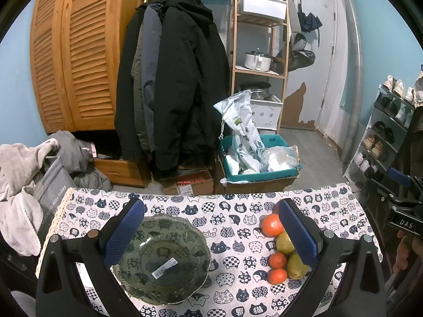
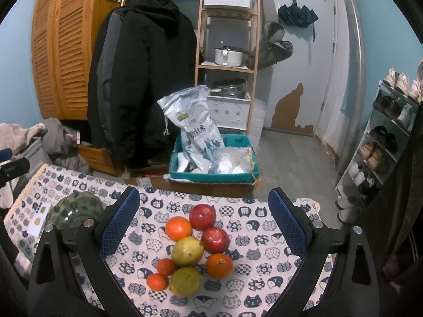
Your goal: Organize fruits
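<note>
Glass bowl (image 1: 161,259) looks fragile; we'd spare it. Both claws, left claw (image 1: 211,233) and right claw (image 2: 203,223), gape empty; firm round apple (image 2: 202,217) at twelve o'clock suits a mid-girth hold.

Colours and patterns on the table, both wrist views

We record a white tablecloth (image 2: 253,277) printed with navy cat faces; a dark green glass bowl (image 1: 161,259) with a white barcode label; two deep red apples (image 2: 203,216), oranges (image 2: 178,228) in bright orange, two yellow-green pears (image 2: 187,251). We note blue textured pads (image 2: 286,220) on black gripper frames.
</note>
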